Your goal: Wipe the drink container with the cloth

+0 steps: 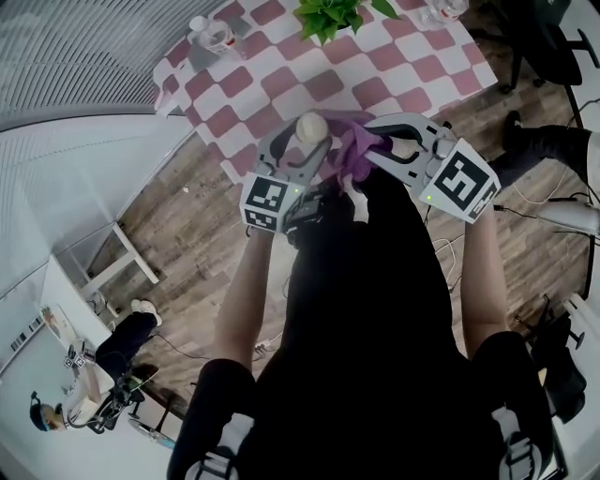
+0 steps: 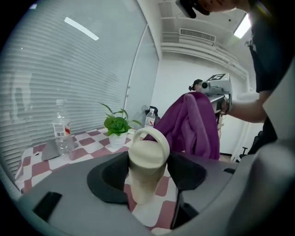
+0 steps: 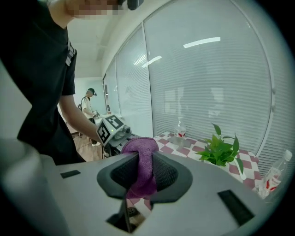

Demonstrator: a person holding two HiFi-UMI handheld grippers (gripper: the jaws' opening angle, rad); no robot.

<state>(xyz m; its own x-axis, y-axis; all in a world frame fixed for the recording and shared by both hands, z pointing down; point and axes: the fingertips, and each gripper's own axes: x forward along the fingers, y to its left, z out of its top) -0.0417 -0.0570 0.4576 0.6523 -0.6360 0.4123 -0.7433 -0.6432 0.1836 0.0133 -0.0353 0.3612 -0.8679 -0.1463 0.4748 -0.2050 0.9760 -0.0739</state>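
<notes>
Left gripper (image 1: 302, 142): its 2 dark jaws stand wide and squeeze the drink container from both sides.
Drink container (image 2: 147, 159): a cream cup, round and smooth, with a lid and a loop handle on top.
Where it is: held up in the air in front of the person, over the near edge of the table (image 1: 281, 84).
Cloth (image 2: 193, 126): purple, soft and fluffy, hanging in folds just beside the cup. I cannot tell if it touches yet.
Right gripper (image 3: 143, 176): its jaws are almost together and pinch 1 fold of the cloth.
What could go wrong: I think a hard rub could make the smooth cup slip or tip in the jaws. The cloth could catch on the loop handle. It could also pull out, since only a small fold is pinched.
Table: covered in red and white squares.
Farther off: a leafy green plant (image 1: 328, 14) in a white pot and a clear water bottle (image 2: 61, 131).
</notes>
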